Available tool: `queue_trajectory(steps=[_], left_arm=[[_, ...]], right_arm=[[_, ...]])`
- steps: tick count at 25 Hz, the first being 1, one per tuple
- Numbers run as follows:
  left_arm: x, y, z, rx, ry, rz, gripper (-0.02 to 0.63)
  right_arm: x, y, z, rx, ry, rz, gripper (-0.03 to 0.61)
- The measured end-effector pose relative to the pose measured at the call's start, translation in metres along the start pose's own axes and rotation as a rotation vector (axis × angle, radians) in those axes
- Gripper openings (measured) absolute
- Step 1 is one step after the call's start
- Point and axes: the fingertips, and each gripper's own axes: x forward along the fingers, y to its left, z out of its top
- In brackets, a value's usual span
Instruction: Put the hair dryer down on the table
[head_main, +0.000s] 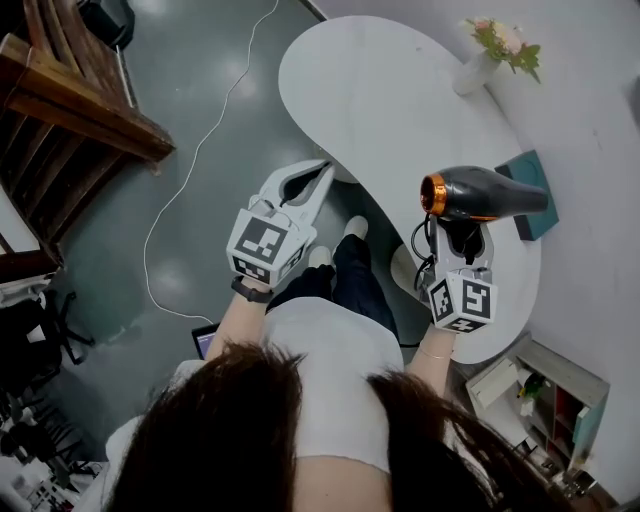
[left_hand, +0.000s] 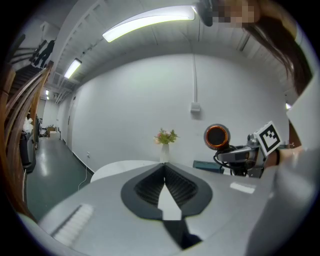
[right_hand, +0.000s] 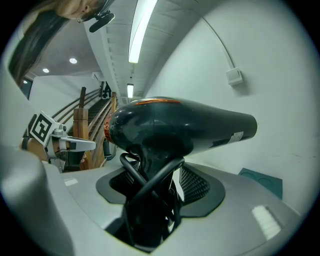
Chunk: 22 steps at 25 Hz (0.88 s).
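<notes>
One teal pad (head_main: 538, 224) lies near the hair dryer (head_main: 485, 193) clamped by right gripper (head_main: 462, 240) jaws; left gripper (head_main: 322, 172) jaws closed.

Seen from above, a person reaches both arms forward with a two-jaw gripper in each hand. The left gripper (head_main: 320, 170) points ahead and slightly downward. Its jaws are drawn together so the tips meet, and nothing sits between them. The right gripper (head_main: 462, 235) points the same way, well apart from the left one. Its jaws are clamped on the handle of a hair dryer (head_main: 485, 193), and the dryer's body lies crosswise just beyond the jaw tips.
</notes>
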Motion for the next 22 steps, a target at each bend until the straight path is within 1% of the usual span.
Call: queue_trajectory(steps=[6,13,17,22], left_arm=[[0.034,0.005,0.0,0.017,0.01,-0.029,0.06],[0.093,0.02,0.018,0.046,0.0,-0.076,0.06],[0.134,0.021,0.032,0.058,-0.007,-0.124,0.06],[0.184,0.013,0.051,0.079,-0.017,-0.2,0.06]], right_arm=[[0.019,-0.024,-0.008,0.031,0.005,-0.033,0.255],[0.058,-0.06,0.003,0.05,-0.014,-0.083,0.255],[0.077,-0.084,0.01,0.054,-0.012,-0.122,0.255],[0.087,-0.119,0.022,0.064,-0.024,-0.191,0.255]])
